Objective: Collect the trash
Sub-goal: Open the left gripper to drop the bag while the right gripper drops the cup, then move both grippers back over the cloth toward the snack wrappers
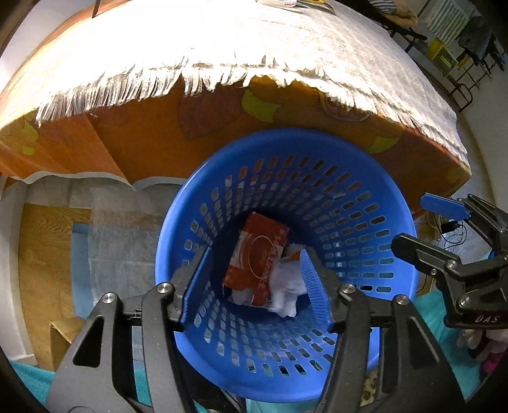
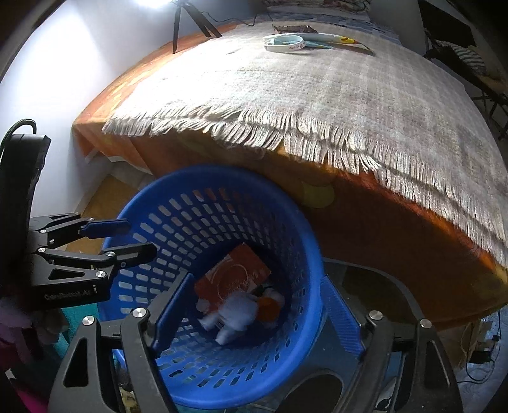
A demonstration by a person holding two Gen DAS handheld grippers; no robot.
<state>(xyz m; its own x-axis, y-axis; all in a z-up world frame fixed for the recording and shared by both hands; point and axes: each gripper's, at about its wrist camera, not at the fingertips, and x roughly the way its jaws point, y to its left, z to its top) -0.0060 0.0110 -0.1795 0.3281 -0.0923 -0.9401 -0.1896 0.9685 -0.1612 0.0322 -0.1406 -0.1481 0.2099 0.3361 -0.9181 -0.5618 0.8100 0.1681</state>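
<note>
Inside blue basket (image 1: 333, 165): one red packet (image 1: 258, 254), one white wad (image 1: 287, 289).

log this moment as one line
left gripper: open, empty | right gripper: open, empty | blue basket: red packet, crumpled paper inside

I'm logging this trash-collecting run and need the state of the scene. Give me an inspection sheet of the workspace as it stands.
Surface: bed with fringed grey blanket over an orange sheet.
Job's things: blue basket beside the bed holds an orange packet and crumpled white paper.
Clutter: a white ring-shaped band and flat items at the blanket's far end; too small to identify.
Grippers: left gripper over the basket, jaws open, empty; right gripper at the basket rim, jaws open, empty.
Cables: a thin wire on the floor by the bed's corner.
Surroundings: tripod by the wall, wooden floor.
</note>
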